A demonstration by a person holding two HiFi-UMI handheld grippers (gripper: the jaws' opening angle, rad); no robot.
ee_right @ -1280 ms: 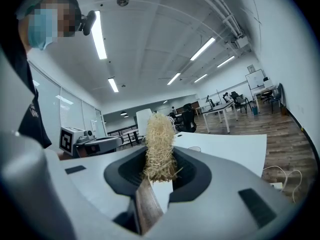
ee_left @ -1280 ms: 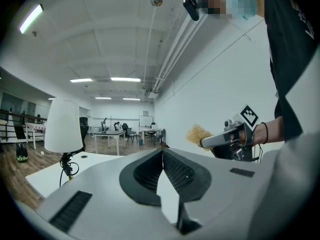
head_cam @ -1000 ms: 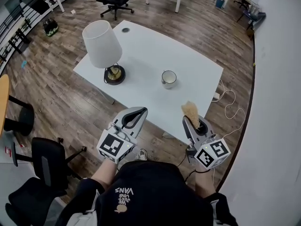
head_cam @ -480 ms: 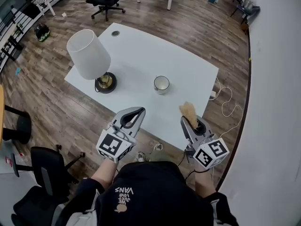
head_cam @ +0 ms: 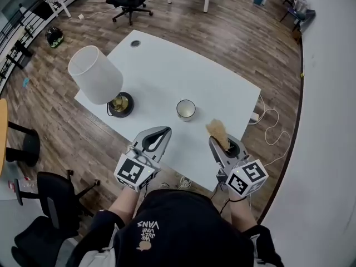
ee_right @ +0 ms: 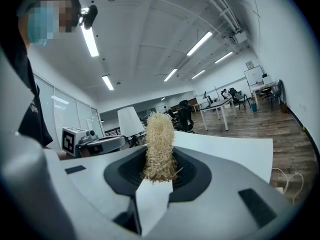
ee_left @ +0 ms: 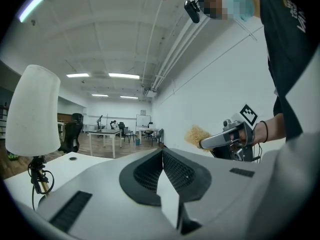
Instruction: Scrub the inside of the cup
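Fingers of the left gripper (head_cam: 165, 131) are shut together, with nothing between them. Those of the right gripper (head_cam: 215, 144) are clamped on a straw-coloured scrubber (ee_right: 159, 144), whose tuft stands out past the tips.

The cup (head_cam: 186, 109) is set upright on the white desk (head_cam: 167, 71), mouth up. It lies ahead of both grippers and well apart from each. A lamp (head_cam: 95, 74) stands off to its left.

Step judged: approach, no contact made yet.

- The left fingers would need to be opened and the cup steadied at its side before any scrubbing is begun.
- The scrubber is best brought in from above, centred on the mouth, then worked round the wall and base.
- Risk noted: an unheld cup could be pushed along the desk or tipped.
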